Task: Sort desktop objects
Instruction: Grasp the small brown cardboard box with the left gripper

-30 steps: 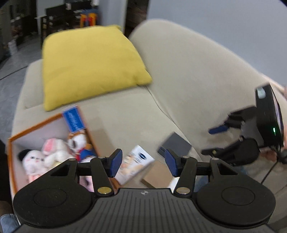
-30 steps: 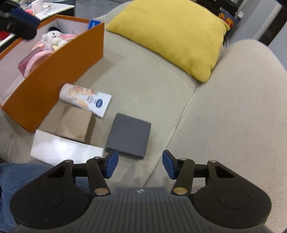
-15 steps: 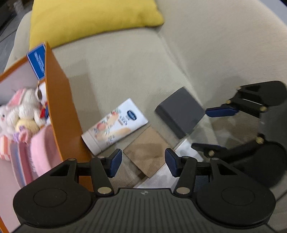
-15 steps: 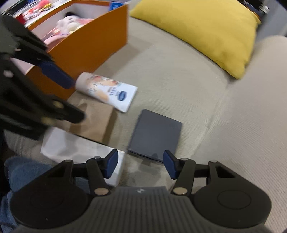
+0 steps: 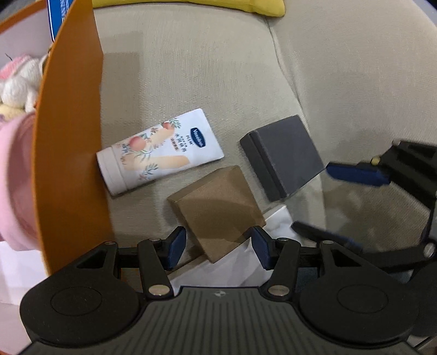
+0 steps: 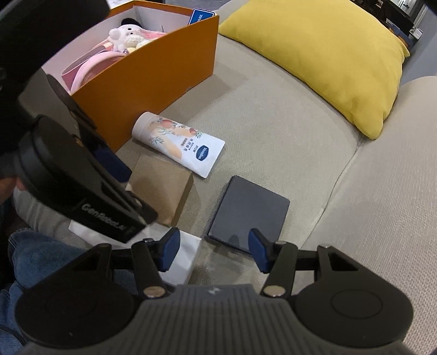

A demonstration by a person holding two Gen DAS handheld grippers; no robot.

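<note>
In the left wrist view the left gripper (image 5: 217, 247) is hanging with its jaws spread and nothing pinched, the near corner of the brown box (image 5: 217, 213) lying between its tips, while the tube (image 5: 161, 151) reading "Vaseline" is lying at 11 o'clock against the orange box (image 5: 71, 153); since a second ago this gripper has been dropping close over the sofa (image 5: 218, 68), so the yellow pillow (image 5: 245, 6) is shrinking to a strip at 12 o'clock. In the right wrist view the right gripper (image 6: 211, 252) is hovering, jaws likewise spread and empty, over the near edge of the dark grey box (image 6: 248, 211), the "Vaseline" tube lying at 11 o'clock, and the left gripper's body, lettered "GenRobot.AI", is now crowding in at 9 o'clock.
</note>
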